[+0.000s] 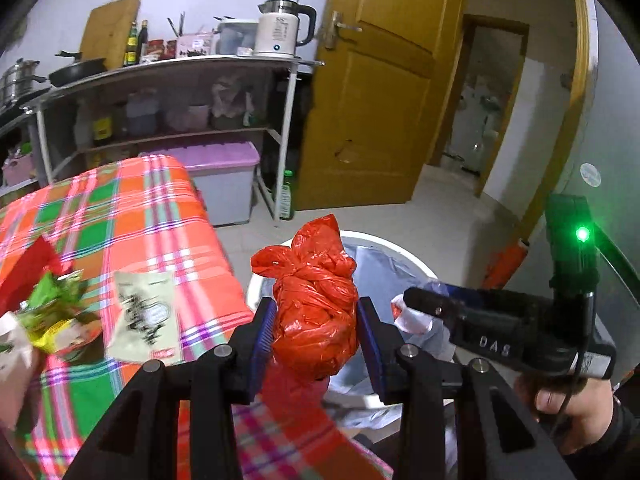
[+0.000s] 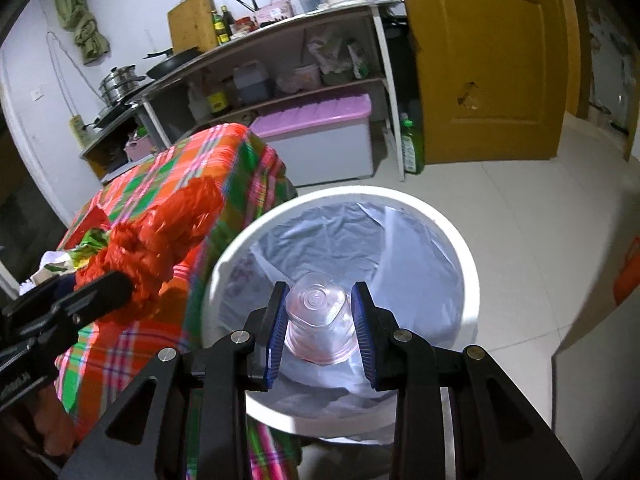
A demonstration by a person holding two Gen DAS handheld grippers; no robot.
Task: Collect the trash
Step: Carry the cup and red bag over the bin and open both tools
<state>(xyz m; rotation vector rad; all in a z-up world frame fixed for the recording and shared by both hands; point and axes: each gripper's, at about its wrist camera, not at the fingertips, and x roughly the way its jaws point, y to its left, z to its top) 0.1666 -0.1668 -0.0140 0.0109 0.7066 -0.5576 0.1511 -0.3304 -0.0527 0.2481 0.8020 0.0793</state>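
Meanwhile, the left gripper [image 1: 316, 336] clamped a knotted red bag [image 1: 316, 300], and the right gripper [image 2: 320, 328] pinched a clear cup [image 2: 318, 320] above the white bin [image 2: 460, 256].

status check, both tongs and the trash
Left tongs shut on red bag. Right tongs shut on clear cup, over lined bin. Nothing blocking.

Dim, cool indoor light, flat w/ soft shadows. Heavy fisheye bend + black vignette at corners, worst 10-2 o'clock. Motion blur on plaid cloth [image 1: 120, 216] and wrappers [image 1: 52, 320] at 8-9 o'clock. Green LED [image 1: 582, 234] flares at 3 o'clock.
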